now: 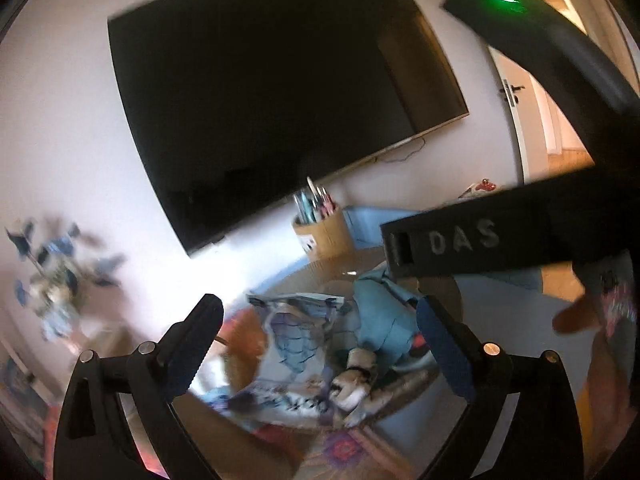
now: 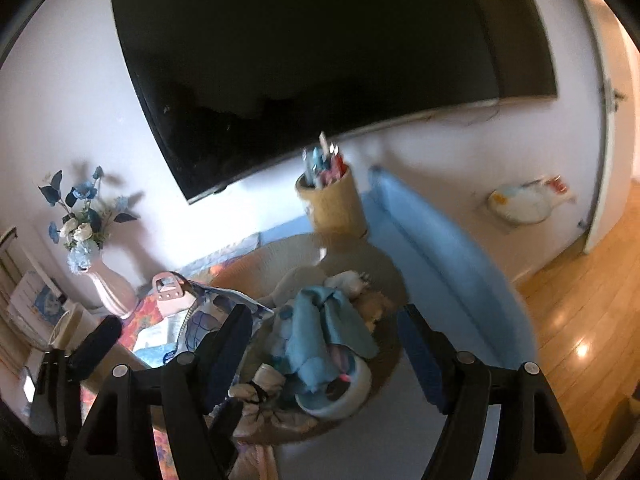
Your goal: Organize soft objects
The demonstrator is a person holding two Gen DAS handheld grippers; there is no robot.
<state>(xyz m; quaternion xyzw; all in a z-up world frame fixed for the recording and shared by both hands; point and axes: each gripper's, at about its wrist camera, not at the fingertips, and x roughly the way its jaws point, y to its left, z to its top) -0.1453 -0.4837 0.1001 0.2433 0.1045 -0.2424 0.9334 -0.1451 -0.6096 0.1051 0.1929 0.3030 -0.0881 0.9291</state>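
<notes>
A pile of soft things lies on a round table (image 2: 380,268): a light blue cloth (image 2: 320,320), a blue-patterned white fabric (image 2: 208,316), a white slipper (image 2: 344,392) and a white-and-black knotted cloth (image 2: 256,394). The blue cloth (image 1: 380,312), the patterned fabric (image 1: 296,332) and the knotted cloth (image 1: 356,380) also show in the left wrist view. My left gripper (image 1: 316,320) is open and empty above the pile. My right gripper (image 2: 324,328) is open and empty above the blue cloth. The right gripper's body (image 1: 500,240) crosses the left view at the right.
A woven pen holder (image 2: 332,200) stands at the table's far edge. A large black TV (image 2: 320,60) hangs on the wall behind. A white vase of blue flowers (image 2: 108,280) and a pink object (image 2: 172,292) stand at the left. A blue couch (image 2: 440,256) and wooden floor lie right.
</notes>
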